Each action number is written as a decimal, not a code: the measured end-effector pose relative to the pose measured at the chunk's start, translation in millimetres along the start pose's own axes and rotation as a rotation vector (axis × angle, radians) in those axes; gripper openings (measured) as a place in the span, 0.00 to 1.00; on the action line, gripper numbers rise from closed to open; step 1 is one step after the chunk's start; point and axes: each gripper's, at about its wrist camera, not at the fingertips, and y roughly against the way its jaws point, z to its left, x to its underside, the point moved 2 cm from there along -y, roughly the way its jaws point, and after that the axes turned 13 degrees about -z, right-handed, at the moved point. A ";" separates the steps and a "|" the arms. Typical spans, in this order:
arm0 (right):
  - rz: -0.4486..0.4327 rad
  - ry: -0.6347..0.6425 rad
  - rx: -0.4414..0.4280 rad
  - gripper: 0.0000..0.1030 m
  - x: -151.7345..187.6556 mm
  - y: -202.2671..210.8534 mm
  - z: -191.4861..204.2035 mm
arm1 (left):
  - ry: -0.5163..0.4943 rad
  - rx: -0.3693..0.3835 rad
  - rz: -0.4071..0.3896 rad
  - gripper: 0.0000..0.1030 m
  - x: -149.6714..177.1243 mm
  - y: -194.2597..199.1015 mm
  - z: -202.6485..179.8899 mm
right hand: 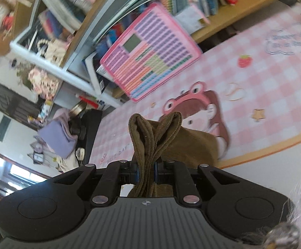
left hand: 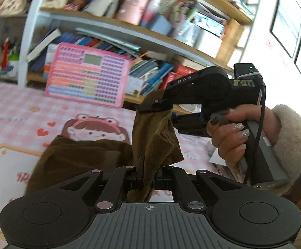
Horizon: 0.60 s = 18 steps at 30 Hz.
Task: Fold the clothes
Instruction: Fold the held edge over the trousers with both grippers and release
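Brown garment (left hand: 154, 137), two grippers (left hand: 148, 176) clamping

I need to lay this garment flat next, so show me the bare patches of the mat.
Bare: the pink checks left of the frog girl print, up to the pink board; also the white panel right of the brown garment. Crowded: the shelves behind, and the mat's far-left end, with clutter.

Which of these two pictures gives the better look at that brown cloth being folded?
The left wrist view. There the brown cloth hangs pinched between both grippers, right gripper above, with its bulk lying on the pink mat. The right wrist view shows mainly a bunched edge and a part behind it.
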 end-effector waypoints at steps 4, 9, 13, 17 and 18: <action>0.008 0.059 0.062 0.12 17.1 -34.6 25.9 | 0.086 -0.013 0.051 0.05 -1.8 5.0 46.2; 0.058 0.107 0.159 0.19 43.6 -81.1 39.5 | 0.185 -0.075 0.185 0.07 14.1 -0.4 97.3; 0.076 0.075 0.179 0.36 56.2 -101.4 46.3 | 0.202 -0.125 0.250 0.29 19.0 5.7 126.6; 0.011 0.086 0.163 0.43 54.3 -86.0 53.8 | 0.193 -0.159 0.231 0.46 15.4 21.7 151.9; -0.006 0.100 0.176 0.44 53.6 -80.1 53.7 | 0.201 -0.153 0.218 0.46 12.8 23.6 156.5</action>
